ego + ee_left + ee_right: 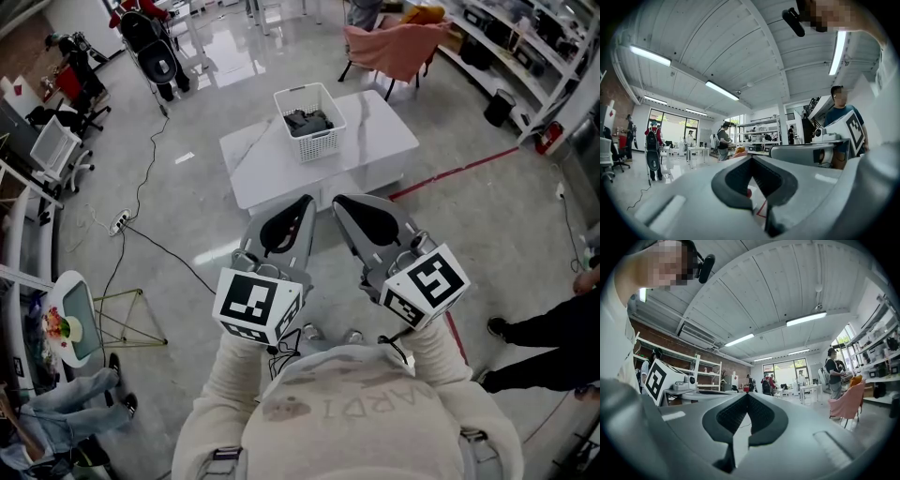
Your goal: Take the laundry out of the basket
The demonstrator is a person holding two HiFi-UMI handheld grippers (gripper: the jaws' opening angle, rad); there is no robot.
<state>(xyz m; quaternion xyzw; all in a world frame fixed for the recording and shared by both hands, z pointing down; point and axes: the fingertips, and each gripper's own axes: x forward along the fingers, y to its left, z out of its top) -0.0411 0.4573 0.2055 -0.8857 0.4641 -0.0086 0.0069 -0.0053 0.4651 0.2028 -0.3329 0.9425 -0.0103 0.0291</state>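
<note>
Laundry (pixel 307 121) untouched. Left tool (pixel 306 202) and right tool (pixel 339 202), mid-frame, both closed on nothing. Dark crumpled heap sits in white basket (pixel 317 145) on surface (pixel 380 131), upper centre. Likely soft, light; pinch a raised fold.

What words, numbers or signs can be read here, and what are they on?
"WARDI", roughly: on the person's sweatshirt; end letters unsure.
Marker cube on the left gripper, marker cube on the right gripper: square patterns, no words.
Laundry basket: no readable print.
</note>
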